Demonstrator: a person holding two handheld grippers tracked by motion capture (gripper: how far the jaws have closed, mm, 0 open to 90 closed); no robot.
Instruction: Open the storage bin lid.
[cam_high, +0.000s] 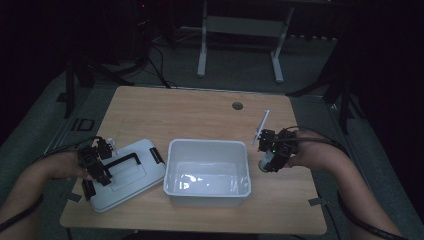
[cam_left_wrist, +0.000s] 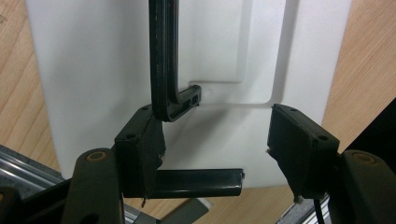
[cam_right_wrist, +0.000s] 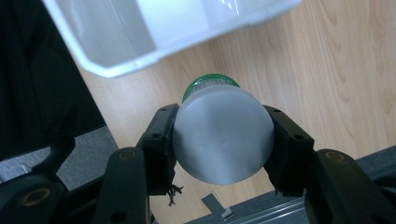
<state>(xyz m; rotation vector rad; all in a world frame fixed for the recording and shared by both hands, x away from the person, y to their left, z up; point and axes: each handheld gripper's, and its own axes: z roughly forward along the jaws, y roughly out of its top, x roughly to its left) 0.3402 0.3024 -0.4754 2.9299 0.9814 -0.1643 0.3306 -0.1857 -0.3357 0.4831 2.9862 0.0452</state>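
Near the wooden tabletop's (cam_high: 200, 112) right edge, the right gripper (cam_right_wrist: 223, 140) clamps a grey round-bottomed bottle with a green cap (cam_right_wrist: 219, 135), lifted beside the white plastic bin (cam_high: 207, 172). The left gripper (cam_left_wrist: 215, 149) hangs open over the white black-handled lid (cam_left_wrist: 93, 70) at the front-left corner.

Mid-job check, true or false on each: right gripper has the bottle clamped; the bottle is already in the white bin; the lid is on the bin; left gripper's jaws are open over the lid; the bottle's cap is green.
1. The right gripper is clamped on the bottle. True.
2. The bottle is inside the white bin. False: it is held beside the bin, over the table.
3. The lid is on the bin. False: it lies on the table left of the bin.
4. The left gripper stands open over the lid. True.
5. The bottle's cap is green. True.
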